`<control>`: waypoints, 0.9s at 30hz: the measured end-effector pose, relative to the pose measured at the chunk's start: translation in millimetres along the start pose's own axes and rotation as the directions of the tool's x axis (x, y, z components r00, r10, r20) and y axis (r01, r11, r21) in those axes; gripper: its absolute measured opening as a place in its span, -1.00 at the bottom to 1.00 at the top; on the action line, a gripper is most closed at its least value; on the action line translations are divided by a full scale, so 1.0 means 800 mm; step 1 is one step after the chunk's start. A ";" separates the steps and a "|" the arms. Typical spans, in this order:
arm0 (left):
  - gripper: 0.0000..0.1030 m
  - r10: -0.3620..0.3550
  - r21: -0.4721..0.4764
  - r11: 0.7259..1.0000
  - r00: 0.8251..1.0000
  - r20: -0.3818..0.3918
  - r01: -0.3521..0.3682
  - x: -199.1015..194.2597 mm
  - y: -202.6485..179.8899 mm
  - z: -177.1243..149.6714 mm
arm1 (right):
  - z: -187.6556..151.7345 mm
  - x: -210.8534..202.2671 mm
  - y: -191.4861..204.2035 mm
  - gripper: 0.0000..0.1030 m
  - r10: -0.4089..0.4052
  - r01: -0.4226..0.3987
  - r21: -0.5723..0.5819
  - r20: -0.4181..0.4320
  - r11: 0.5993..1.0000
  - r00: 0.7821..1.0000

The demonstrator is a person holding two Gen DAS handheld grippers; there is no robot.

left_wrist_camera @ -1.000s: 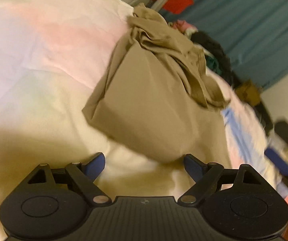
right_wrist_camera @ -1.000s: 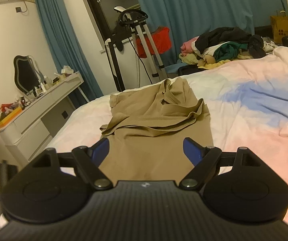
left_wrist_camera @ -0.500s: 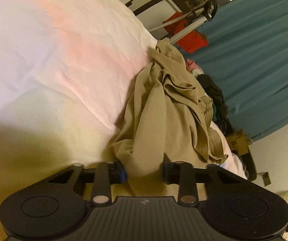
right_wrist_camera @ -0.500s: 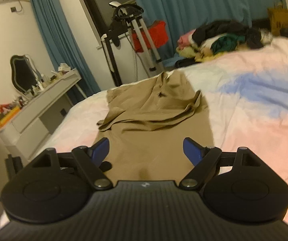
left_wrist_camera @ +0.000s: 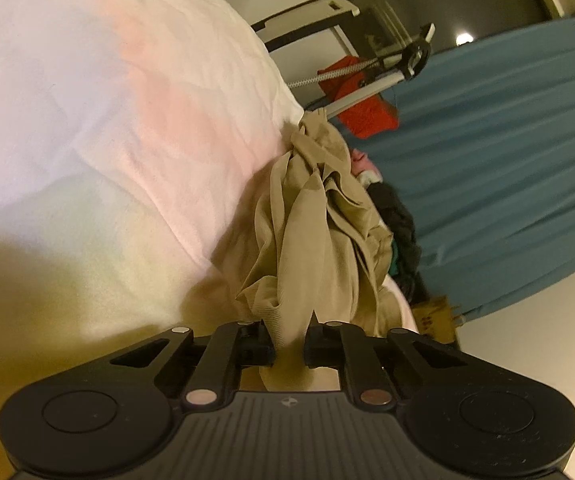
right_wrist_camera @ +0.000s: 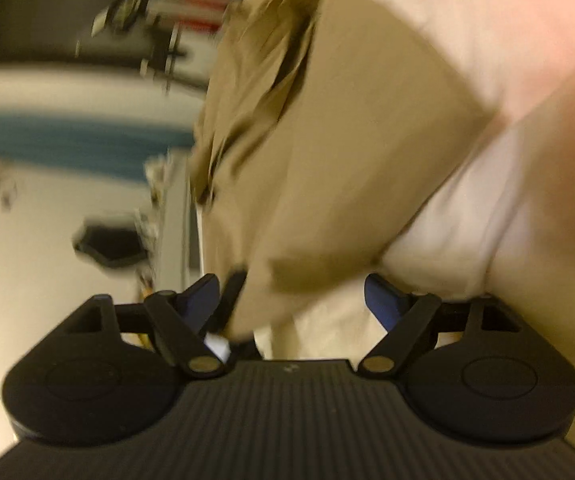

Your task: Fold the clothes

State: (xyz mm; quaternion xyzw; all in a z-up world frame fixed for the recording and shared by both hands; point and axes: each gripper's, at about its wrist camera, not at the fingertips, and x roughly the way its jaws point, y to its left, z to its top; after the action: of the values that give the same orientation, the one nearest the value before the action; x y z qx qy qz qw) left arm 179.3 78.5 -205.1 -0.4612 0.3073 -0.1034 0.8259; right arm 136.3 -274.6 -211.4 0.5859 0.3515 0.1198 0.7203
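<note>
The left gripper (left_wrist_camera: 289, 350) is rolled so that its view sits tilted, and it points slightly downward. Its jaws are closing, drawn near each other, with a bunched fold of the tan garment (left_wrist_camera: 311, 240) pinched between the pads and running up away from them. The right gripper (right_wrist_camera: 293, 300) is rolled far over to one side, its picture smeared. Its jaws stand wide apart, blue-padded fingers (right_wrist_camera: 381, 294) spread; the garment's near corner lies between them, with neither pad pressing on it.
</note>
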 end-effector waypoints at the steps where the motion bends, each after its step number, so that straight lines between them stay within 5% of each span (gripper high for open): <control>1: -0.77 -0.002 -0.006 1.000 1.000 0.002 0.002 -0.002 0.000 0.000 | 0.004 -0.005 -0.003 0.52 0.005 -0.006 0.023 0.038 1.000 0.999; 3: -0.78 -0.005 -0.012 1.000 1.000 0.005 0.005 -0.004 0.001 0.001 | 0.012 -0.019 -0.006 0.47 -0.019 0.016 0.024 0.133 1.000 0.991; 5: -0.78 -0.007 -0.016 1.000 1.000 0.005 0.007 -0.004 0.001 0.002 | 0.020 -0.028 -0.011 0.23 -0.047 0.039 0.044 0.195 0.998 0.980; 8: -0.78 -0.010 -0.014 1.000 1.000 0.006 0.010 -0.008 -0.001 0.000 | 0.025 -0.029 -0.019 -0.27 -0.105 0.091 0.074 0.217 0.993 0.971; 13: -0.79 -0.029 -0.006 1.000 0.999 0.018 0.029 -0.023 -0.008 -0.001 | 0.028 -0.035 0.000 -0.58 -0.141 0.159 -0.053 0.250 0.986 0.958; 27: -0.82 -0.093 0.035 0.995 0.994 0.065 0.091 -0.156 -0.052 -0.027 | -0.038 -0.128 0.071 -0.69 -0.021 0.098 -0.257 0.288 0.961 0.957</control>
State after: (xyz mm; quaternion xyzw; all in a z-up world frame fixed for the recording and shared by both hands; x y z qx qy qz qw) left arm 72.2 97.1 -127.6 -0.4648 0.2563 -0.1310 0.8373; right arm 55.8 -295.5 -123.5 0.4829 0.2430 0.0595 0.8392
